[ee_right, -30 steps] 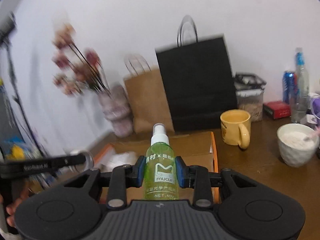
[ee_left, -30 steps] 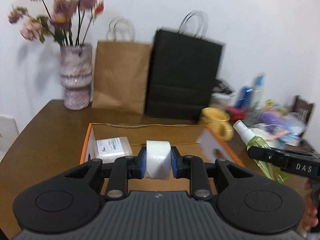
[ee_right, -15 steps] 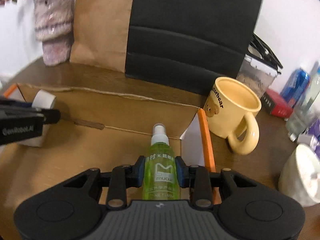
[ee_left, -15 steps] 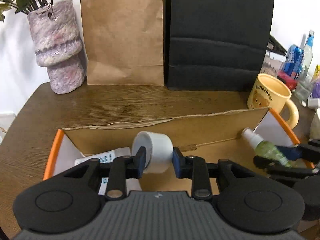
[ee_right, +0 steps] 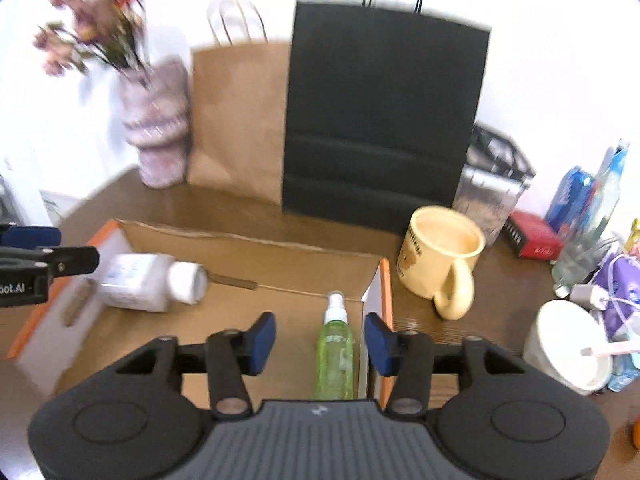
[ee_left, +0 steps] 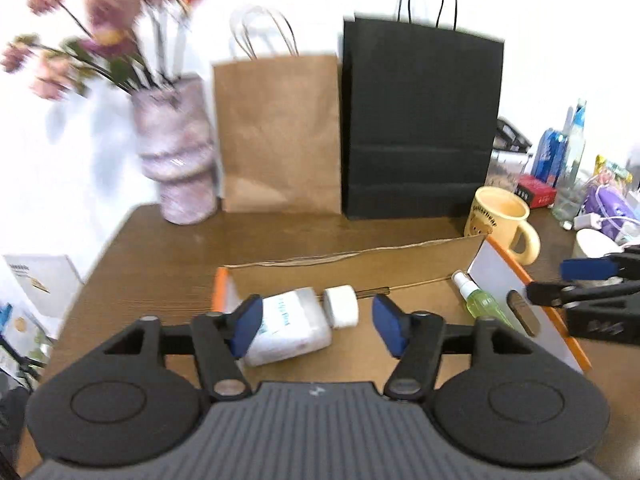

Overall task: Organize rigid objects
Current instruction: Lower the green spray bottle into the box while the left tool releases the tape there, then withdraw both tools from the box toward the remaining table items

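A white pill bottle (ee_left: 298, 326) (ee_right: 138, 282) with a white cap lies on its side on the floor of the open cardboard box (ee_left: 360, 264) (ee_right: 256, 248). My left gripper (ee_left: 316, 324) hangs above and behind it, jaws opening, pads clear of the bottle. A green spray bottle (ee_right: 335, 350) (ee_left: 482, 304) lies flat by the box's right wall. My right gripper (ee_right: 318, 340) is over it, jaws opening, pads apart from the bottle. Each gripper shows at the edge of the other's view.
A yellow mug (ee_right: 442, 258) stands just right of the box. Behind are a brown paper bag (ee_left: 280, 132), a black paper bag (ee_left: 420, 128) and a vase of flowers (ee_left: 176, 152). A white cup (ee_right: 568, 346), bottles and clutter crowd the right side.
Both grippers went down into the box, let go of their bottles and drew back. The white bottle and the green spray bottle now lie on the box floor.
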Tool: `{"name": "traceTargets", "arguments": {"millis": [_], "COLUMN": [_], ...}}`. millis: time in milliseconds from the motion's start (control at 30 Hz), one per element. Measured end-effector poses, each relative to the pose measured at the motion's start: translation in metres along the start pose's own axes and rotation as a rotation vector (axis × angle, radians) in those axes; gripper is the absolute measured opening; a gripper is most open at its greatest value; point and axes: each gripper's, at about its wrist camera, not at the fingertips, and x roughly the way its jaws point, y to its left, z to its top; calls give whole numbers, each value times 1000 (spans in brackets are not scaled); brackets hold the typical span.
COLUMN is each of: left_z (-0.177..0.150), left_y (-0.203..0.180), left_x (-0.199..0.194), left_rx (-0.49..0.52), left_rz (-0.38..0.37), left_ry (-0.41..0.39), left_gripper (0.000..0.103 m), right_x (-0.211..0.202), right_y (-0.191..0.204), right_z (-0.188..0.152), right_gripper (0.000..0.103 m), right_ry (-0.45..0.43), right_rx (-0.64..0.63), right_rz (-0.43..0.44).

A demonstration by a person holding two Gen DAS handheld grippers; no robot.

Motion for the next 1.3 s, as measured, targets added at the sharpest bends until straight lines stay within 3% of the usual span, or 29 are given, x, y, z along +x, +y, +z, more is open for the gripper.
{"name": "traceTargets", "arguments": {"millis": [133, 333, 400, 467, 633, 800, 1000, 1133, 1300], "left_z": [-32, -76, -100, -133, -206, -250, -272, -266, -262], "left_y": [3, -7, -12, -17, -28, -38, -44, -53, -87], "left_x": [-74, -148, -176, -205, -252, -276, -289, -267, -209], "left_rx": [43, 18, 17, 23, -14, -11, -14, 12, 100], "left_rz": [21, -1, -12, -29, -10, 52, 6, -6, -102], "left_ry": [-126, -208, -268, -325, -374, -361, -326, -300, -185], "left_gripper": [72, 73, 78, 82, 85, 85, 86, 87, 88], "right_x": [-66, -133, -157, -183, -234, -253, -265, -251, -214], "right_y": [-9, -8, -5, 0, 23, 42, 44, 29, 8], "right_z": [-35, -89, -113, -145, -221, -275, -310, -311, -304], "right_gripper": [66, 66, 68, 75, 81, 83, 83, 82, 75], "right_ry": [-121, -256, -308, -352, -431, -386, -355, -341, -284], "right_rx": [44, 63, 77, 81, 67, 68, 72, 112, 137], "right_rz": [88, 115, 119, 147, 156, 149, 151, 128, 109]}}
